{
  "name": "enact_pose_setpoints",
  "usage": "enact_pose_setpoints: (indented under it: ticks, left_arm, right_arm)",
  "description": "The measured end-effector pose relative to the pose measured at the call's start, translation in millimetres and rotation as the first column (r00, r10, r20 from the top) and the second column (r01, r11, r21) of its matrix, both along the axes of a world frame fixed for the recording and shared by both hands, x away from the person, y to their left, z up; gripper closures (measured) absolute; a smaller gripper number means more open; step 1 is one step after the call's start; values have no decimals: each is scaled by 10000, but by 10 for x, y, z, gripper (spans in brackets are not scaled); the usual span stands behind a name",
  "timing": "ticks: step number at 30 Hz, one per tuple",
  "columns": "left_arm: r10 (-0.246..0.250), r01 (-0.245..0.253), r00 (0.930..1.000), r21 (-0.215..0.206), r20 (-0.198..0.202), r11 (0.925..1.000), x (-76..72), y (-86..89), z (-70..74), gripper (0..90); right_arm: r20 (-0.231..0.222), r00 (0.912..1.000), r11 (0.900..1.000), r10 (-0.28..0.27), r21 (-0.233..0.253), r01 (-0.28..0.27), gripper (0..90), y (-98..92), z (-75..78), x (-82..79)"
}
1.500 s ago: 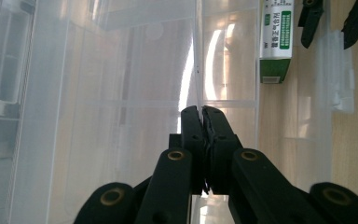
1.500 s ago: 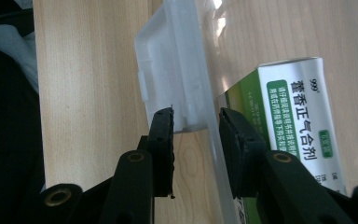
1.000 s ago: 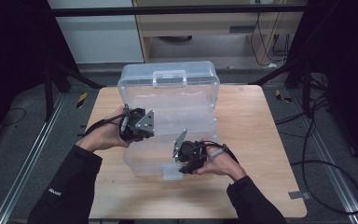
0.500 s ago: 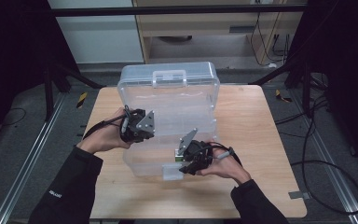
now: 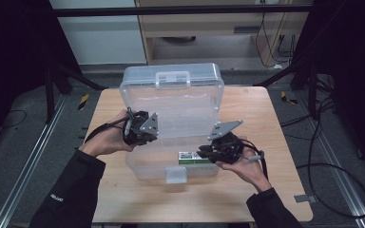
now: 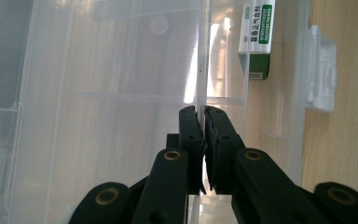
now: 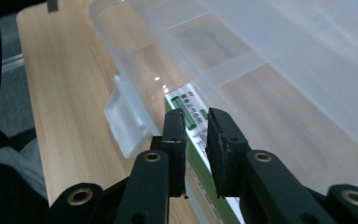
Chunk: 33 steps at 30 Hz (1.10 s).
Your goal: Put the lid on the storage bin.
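Wooden table (image 5: 285, 190), dark floor around it, and a clear plastic box (image 5: 171, 159) sits open at the middle, lid (image 5: 173, 102) propped up. Left gripper (image 5: 148, 134) is clenched on the lid's edge, holding it. Right gripper (image 5: 204, 154) hovers at the box's right rim, jaws slightly parted, grasping nothing, just above the green carton (image 5: 192, 158) lying inside by the front wall. Risk here, I'd say: that thin lid slips the pinch and drops on the right gripper.
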State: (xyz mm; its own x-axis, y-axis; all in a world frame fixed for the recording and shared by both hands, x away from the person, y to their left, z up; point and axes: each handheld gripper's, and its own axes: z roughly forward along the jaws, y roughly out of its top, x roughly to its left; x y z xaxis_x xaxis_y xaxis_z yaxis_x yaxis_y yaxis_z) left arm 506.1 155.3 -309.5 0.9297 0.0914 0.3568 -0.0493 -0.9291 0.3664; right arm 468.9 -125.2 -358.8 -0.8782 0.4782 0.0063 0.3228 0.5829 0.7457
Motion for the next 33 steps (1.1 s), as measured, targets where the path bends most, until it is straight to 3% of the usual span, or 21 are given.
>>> enact_pose_setpoints:
  ticks: [6, 12, 13, 14, 17, 19, 22, 27, 29, 30, 33]
  left_arm:
    - [275, -276, 9994, -27, -222, 9996, -23, 10, -8, 855]
    - [231, -232, 9995, -44, -203, 9997, -19, 12, -9, 854]
    - [9, -10, 10000, -91, -54, 10000, -2, 5, -8, 854]
    - [218, -219, 9996, -41, -183, 9998, -20, 11, -10, 854]
    - [25, -26, 10000, -120, -80, 9999, -10, 9, -15, 854]
    - [158, -159, 9998, -90, -157, 9998, -22, 17, -17, 854]
    - [182, -184, 9996, -106, -206, 9998, -25, 19, -20, 853]
    - [209, -212, 9994, -101, -280, 9997, -34, 23, -25, 852]
    - [-19, 17, 9998, -154, -174, 9999, -18, 18, -26, 852]
    - [238, -243, 9990, -126, -382, 9996, -42, 26, -32, 852]
    - [114, -117, 9996, -130, -253, 9998, -44, 28, -38, 852]
  right_arm:
    - [291, 9949, 9916, -968, 888, 939, 867, -250, 100, -31]
    - [783, 9767, 9638, -1997, 1952, 1814, 900, -403, 252, 10]
    - [793, 9732, 9579, -2158, 2107, 1952, 900, -414, 277, 29]
    - [838, 9687, 9521, -2336, 2217, 2104, 900, -423, 298, 51]
    - [910, 9570, 9404, -2753, 2321, 2484, 900, -429, 338, 141]
    - [887, 9500, 9325, -2993, 2382, 2715, 900, -432, 347, 217]
    - [781, 9360, 9120, -3431, 2661, 3121, 900, -438, 348, 332]
    - [766, 9142, 8876, -3980, 2842, 3626, 900, -426, 347, 493]
    - [719, 9089, 8807, -4107, 2892, 3751, 900, -421, 348, 539]
    - [646, 9088, 8803, -4121, 2855, 3789, 900, -417, 347, 560]
    - [593, 9040, 8726, -4235, 2947, 3895, 900, -410, 342, 591]
